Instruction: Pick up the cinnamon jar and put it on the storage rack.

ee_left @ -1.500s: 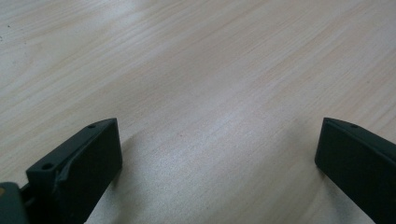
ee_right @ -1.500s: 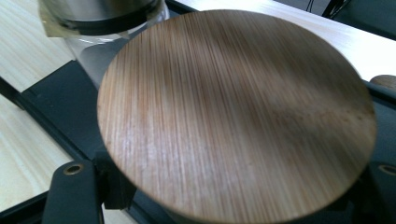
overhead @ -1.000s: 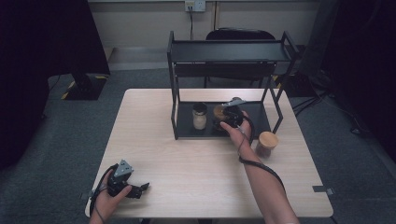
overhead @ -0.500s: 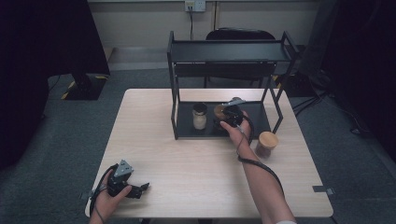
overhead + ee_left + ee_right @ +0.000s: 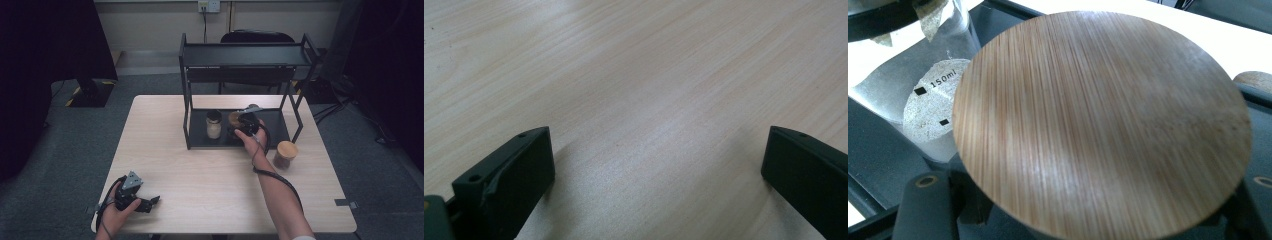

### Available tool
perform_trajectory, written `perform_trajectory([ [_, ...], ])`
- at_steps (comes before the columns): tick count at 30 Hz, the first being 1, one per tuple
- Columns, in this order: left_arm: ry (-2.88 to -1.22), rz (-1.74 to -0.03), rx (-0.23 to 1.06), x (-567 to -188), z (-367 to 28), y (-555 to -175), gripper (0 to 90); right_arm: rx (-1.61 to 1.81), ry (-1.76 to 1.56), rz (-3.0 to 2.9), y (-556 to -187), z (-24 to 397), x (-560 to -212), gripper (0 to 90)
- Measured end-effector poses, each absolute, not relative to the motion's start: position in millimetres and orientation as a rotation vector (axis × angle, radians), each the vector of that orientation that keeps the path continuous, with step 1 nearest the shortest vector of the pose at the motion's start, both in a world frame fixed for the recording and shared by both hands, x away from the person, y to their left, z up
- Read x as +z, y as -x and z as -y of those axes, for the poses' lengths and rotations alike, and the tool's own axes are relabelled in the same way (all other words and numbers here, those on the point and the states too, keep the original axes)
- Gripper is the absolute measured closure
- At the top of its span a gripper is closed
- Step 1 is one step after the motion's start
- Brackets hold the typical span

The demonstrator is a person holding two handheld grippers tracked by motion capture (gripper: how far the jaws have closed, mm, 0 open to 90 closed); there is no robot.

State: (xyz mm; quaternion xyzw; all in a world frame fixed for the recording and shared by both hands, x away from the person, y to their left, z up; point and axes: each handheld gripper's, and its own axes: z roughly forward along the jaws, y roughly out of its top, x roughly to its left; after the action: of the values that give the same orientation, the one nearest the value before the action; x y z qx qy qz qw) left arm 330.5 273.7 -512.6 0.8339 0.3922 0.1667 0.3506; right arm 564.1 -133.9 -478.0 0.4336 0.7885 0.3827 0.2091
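Two hand-held grippers are at work. The right hand-held gripper (image 5: 243, 123) has its jaws clamped on a jar with a bamboo lid (image 5: 1103, 125), holding it over the lower shelf of the black rack (image 5: 270, 132); a glass jar marked 150ml (image 5: 933, 100) stands just beside it, to its left on the shelf. The step in hand looks like setting this jar on the shelf. Next, I judge, it must be lowered until it stands flat, clear of its neighbour, before the jaws release. The left hand-held gripper (image 5: 145, 202) rests on the counter (image 5: 200, 170) well apart, jaws wide and empty. Another bamboo-lidded jar (image 5: 286, 154) waits near the right hand-held gripper, outside the rack.
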Motion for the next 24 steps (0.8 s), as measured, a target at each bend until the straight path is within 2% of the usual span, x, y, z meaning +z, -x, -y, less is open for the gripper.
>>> perform_trajectory([
  [5,-2.16,-1.015,0.432,-512.5,-273.8,-330.5,0.1,1.062,-1.209,-2.188,-563.7,133.4,-478.2,23.9],
  [10,-2.159,-1.016,0.432,-512.6,-273.7,-330.5,0.1,1.025,-1.206,-2.191,-562.2,130.3,-478.4,10.8],
  [14,-2.16,-1.016,0.431,-512.6,-273.7,-330.5,0.1,1.021,-1.218,-2.194,-560.6,129.8,-478.3,5.9],
  [24,-2.16,-1.016,0.431,-512.5,-273.8,-330.5,0.1,1.059,-1.259,-2.194,-555.1,133.5,-474.3,1.3],
])
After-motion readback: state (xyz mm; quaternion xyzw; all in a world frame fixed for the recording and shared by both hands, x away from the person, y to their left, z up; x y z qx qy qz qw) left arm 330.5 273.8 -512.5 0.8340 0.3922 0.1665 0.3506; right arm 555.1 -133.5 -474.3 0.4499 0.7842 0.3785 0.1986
